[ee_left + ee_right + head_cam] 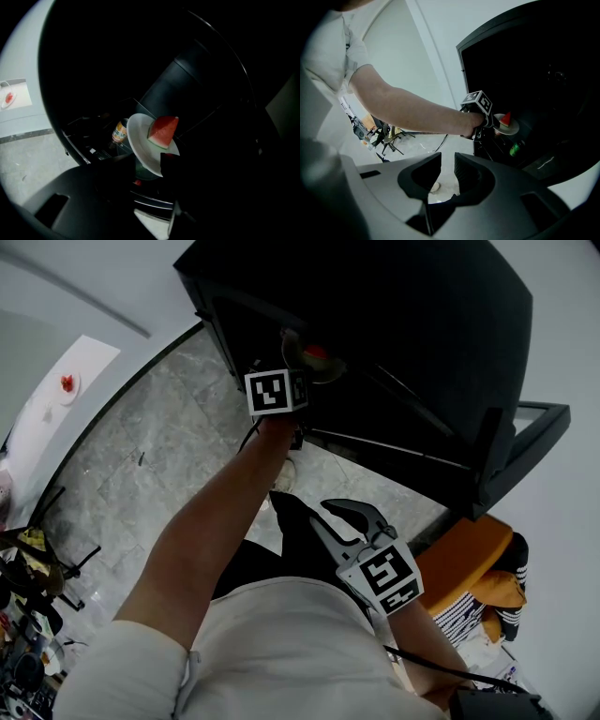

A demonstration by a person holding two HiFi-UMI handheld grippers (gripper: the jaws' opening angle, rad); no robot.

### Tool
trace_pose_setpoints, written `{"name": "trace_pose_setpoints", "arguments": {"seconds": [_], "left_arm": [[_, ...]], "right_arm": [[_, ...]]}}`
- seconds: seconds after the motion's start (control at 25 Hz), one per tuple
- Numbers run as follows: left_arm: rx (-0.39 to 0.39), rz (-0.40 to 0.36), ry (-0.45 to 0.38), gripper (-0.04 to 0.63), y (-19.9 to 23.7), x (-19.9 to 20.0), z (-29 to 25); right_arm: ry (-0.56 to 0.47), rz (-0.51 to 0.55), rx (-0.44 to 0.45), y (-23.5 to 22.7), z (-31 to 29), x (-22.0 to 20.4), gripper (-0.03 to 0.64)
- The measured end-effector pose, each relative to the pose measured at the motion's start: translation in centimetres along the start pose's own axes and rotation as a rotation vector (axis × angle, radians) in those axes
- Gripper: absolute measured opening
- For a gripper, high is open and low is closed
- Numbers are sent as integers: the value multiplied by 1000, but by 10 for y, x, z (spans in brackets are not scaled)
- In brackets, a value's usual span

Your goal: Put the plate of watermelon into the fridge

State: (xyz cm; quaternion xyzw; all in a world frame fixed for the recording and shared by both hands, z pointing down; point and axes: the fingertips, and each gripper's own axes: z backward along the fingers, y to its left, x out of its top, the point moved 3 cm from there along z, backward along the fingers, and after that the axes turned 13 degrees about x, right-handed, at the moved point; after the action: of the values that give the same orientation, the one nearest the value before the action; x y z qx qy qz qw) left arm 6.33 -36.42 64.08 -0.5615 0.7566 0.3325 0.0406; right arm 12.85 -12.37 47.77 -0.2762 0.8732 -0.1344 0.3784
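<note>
A white plate [139,143] carries a red watermelon wedge [164,131] inside the dark open fridge [394,324]. My left gripper [140,164] reaches into the fridge, and its dark jaws stand open on either side of the plate's near rim. The head view shows that gripper's marker cube [277,390] just in front of the plate [317,360]. My right gripper [447,171] hangs back outside the fridge at waist height, jaws nearly together, nothing between them. From there I see the plate [509,126] resting on a shelf beyond the left gripper [490,117].
An orange-labelled can [120,131] stands behind the plate and a green bottle [514,149] sits on a lower shelf. The fridge door [520,442] swings open at right. A second plate with something red [67,385] lies on a white table far left. Black stands [37,559] crowd the floor's left.
</note>
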Motion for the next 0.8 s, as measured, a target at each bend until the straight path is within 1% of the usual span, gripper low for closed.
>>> {"name": "trace_pose_setpoints", "arguments": {"seconds": [0.24,0.36,0.48,0.56,0.68,0.8], "left_arm": [[10,12,1,172,6,-4,7],[4,8,-15,172,8,-2,12],[15,15,-26,171,14,-2,17],[18,6,-23,172,15,-4,23],[6,-29,-45,172,16,-4,37],[-7,-54,-52,171,19,-6,58]], "right_arm": [[-2,1,-8,5,-2,1,95],[-1,0,-9,10,-4,1,95],[-4,1,-9,14,-7,1,95],[-5,2,-11,18,-7,2,95],[-26,12,-17,26,-9,5,95],[-41,24,-39,33,-9,10,95]]}}
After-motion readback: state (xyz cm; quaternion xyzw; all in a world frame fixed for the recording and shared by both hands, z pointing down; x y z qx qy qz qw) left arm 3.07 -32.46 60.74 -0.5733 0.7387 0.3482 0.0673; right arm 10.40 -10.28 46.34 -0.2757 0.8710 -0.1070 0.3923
